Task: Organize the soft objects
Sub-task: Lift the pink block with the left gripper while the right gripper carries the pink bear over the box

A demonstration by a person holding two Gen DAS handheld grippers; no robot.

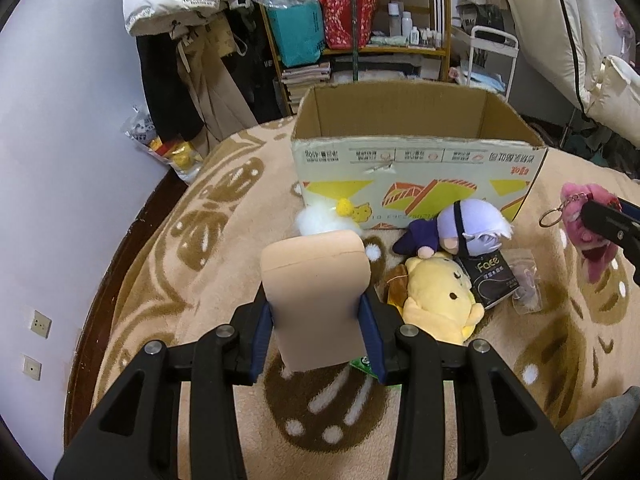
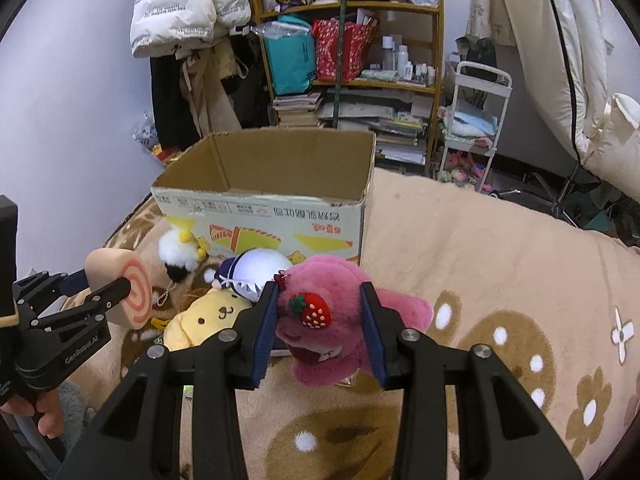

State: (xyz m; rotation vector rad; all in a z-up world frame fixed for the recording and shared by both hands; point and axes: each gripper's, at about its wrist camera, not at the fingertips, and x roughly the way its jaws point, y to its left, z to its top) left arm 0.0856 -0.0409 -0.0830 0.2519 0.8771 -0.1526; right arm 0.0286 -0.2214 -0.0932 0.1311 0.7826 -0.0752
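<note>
My left gripper is shut on a beige swiss-roll plush and holds it above the blanket, in front of the open cardboard box. In the right wrist view the roll shows its pink spiral end. My right gripper is shut on a pink strawberry bear plush, lifted right of the box. On the blanket before the box lie a yellow dog plush, a purple-haired doll and a white fluffy plush.
A black tissue pack and a small clear bag lie beside the plushes. The bed is covered by a beige patterned blanket. Behind stand a cluttered shelf, hanging coats and a white cart.
</note>
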